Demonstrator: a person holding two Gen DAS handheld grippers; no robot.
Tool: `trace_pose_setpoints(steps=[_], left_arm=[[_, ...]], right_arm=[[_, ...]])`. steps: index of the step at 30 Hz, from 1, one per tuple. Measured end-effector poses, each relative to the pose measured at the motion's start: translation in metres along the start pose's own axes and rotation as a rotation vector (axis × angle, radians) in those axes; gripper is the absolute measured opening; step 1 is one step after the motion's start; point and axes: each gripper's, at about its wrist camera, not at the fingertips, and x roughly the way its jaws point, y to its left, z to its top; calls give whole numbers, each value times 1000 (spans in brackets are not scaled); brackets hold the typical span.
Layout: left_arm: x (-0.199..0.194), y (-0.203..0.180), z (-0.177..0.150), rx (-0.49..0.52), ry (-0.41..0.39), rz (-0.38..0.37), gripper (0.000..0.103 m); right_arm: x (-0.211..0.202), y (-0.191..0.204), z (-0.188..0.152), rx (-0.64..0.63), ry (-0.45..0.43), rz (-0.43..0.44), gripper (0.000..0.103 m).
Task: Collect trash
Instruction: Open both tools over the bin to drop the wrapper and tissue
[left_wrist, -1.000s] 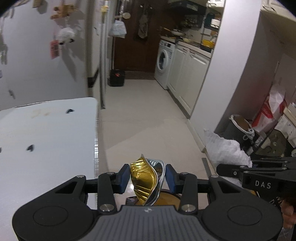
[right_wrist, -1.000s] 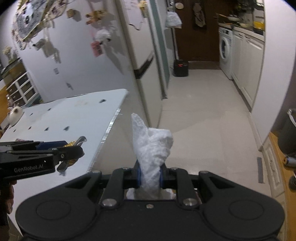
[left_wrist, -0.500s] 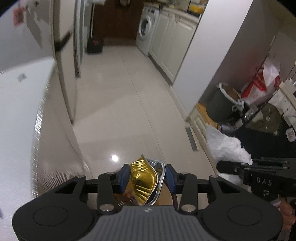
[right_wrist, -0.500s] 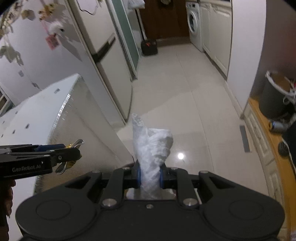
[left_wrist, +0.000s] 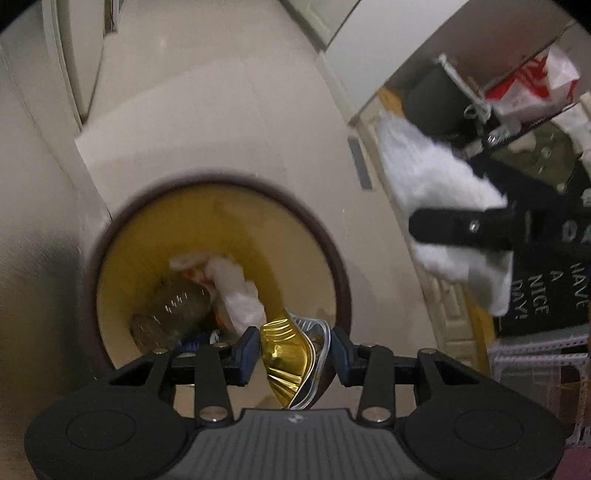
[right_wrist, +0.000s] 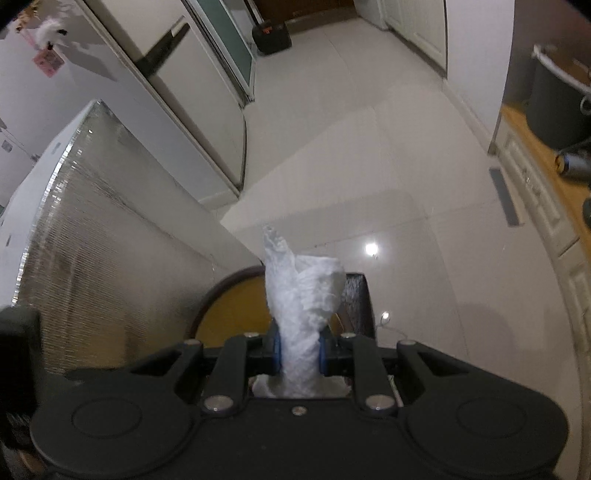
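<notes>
Left wrist view looked steeply down into the round bin (left_wrist: 334, 266), close above. Right wrist view faced forward over the floor (right_wrist: 369, 155), bin rim low. Shared: bin, crumpled tissue (right_wrist: 301, 291).

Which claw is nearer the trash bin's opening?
Left. The left claw, shut on the gold foil cup, hangs over the trash bin; the right claw, holding the tissue, sits beside its rim.
</notes>
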Motion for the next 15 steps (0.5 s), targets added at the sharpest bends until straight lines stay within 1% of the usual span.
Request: trace_pose_setpoints(steps=[5, 8, 15], left_arm=[[35, 9, -5, 3, 62, 3, 43], [52, 15, -8, 5, 84, 16, 43], [71, 28, -12, 7, 110, 4, 44]], right_arm=[[31, -8, -9, 9, 46, 7, 19], [43, -12, -15, 13, 60, 18, 19], [72, -19, -23, 31, 91, 41, 19]])
